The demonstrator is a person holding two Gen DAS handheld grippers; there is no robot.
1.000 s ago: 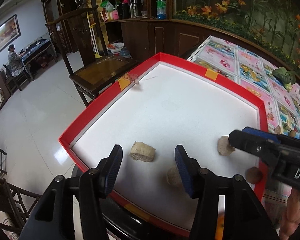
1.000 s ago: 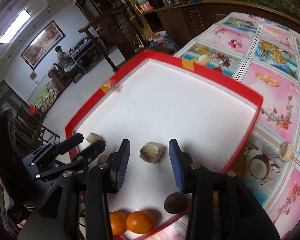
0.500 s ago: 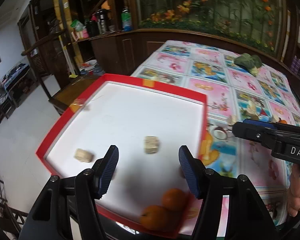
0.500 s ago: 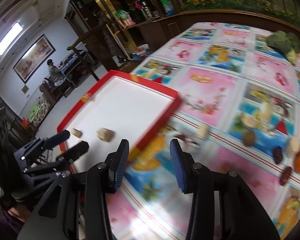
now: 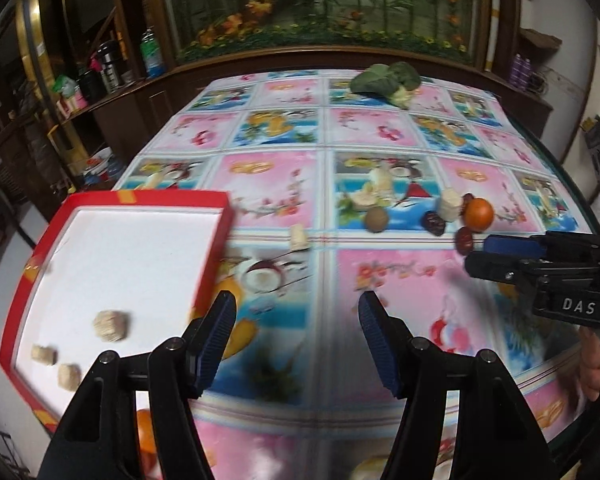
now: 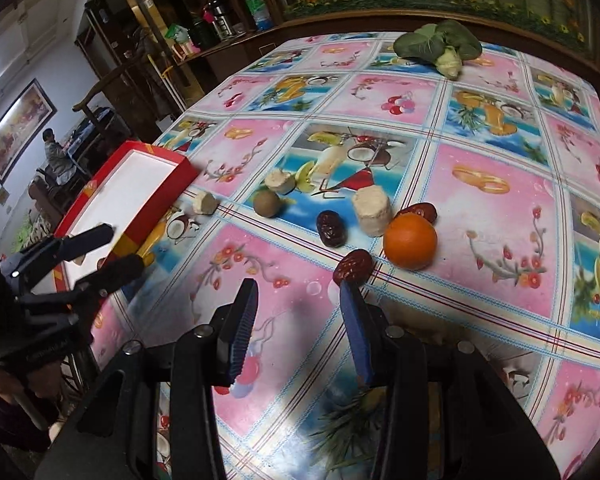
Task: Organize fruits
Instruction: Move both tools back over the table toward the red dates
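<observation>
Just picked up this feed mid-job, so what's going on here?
A person holds a gripper in each hand, sorting fruit into the red tray. Both the left gripper and the right gripper are open and empty, above the patterned tablecloth. A few pale chunks lie in the tray. Left on the cloth are an orange, three dark dates, a kiwi and more pale chunks. The right gripper is closest to the nearest date.

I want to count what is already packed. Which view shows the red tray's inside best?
The left wrist view: the red tray shows its white floor with three pale chunks. The right wrist view shows it far off, partly hidden by the left hand-held gripper.
</observation>
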